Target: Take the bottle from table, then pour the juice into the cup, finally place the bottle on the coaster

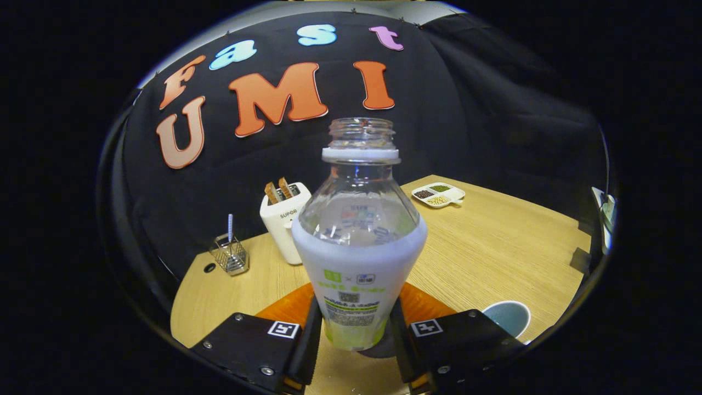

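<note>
Both fingers [307, 334] of the gripper [354, 343] pressed against the lower, labelled part of the bottle [359, 241], pinching it from either side. It stood upright between them, cap off, its neck open and its white band at the shoulder level. Whether its base touched the wooden surface [493, 247] or hung just above it could not be told, since the fingers hid the bottom. An orange coaster [425, 304] lay directly behind the bottle, showing on both sides of it, and the cup [507, 317] sat just beyond the right finger, its inside pale and, as far as could be seen, without juice. By that reading, step 1 of 3 was done or nearly so: the bottle was grasped, while the pour into the cup and the setting down on the coaster were both left to do. The clear upper part of the bottle looked empty, so how much juice it held was unclear. Farther back on the surface stood a white toaster [285, 219] with 2 slices of bread in it, a small wire basket [230, 255] holding a utensil, and a divided dish [439, 195] of grains near the far edge. Black cloth walled the booth behind.
</note>
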A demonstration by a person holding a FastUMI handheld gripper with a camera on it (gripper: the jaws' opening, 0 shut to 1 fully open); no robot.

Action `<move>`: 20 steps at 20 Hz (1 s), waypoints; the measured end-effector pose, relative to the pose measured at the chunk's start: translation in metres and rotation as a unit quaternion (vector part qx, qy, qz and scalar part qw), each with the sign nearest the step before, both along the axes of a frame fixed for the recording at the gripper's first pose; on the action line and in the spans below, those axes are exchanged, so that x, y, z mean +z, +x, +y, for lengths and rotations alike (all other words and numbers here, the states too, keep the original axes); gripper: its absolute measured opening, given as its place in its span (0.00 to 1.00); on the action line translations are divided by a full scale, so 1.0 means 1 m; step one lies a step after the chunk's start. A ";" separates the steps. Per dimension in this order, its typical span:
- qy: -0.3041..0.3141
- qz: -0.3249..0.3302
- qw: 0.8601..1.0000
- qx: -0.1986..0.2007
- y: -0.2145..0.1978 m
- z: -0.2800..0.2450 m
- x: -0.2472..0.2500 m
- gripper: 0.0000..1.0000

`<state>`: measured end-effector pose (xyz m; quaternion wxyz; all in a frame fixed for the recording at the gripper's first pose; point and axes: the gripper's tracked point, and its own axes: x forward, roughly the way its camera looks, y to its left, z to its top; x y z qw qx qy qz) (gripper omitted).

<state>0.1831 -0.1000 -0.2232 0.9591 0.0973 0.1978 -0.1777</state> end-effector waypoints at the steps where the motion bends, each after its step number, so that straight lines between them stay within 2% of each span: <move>1: -0.010 0.008 1.000 0.003 0.003 -0.001 -0.009 0.59; 7: -0.070 0.054 0.996 0.011 0.007 -0.008 -0.048 0.60; 14: -0.078 0.052 0.996 0.006 0.004 -0.007 -0.051 0.67; 15: -0.082 0.052 0.995 0.002 0.002 -0.009 -0.050 0.70; 18: -0.084 0.050 0.995 0.000 -0.002 -0.010 -0.045 0.91; 20: -0.072 0.037 0.997 -0.001 -0.005 -0.010 -0.035 0.98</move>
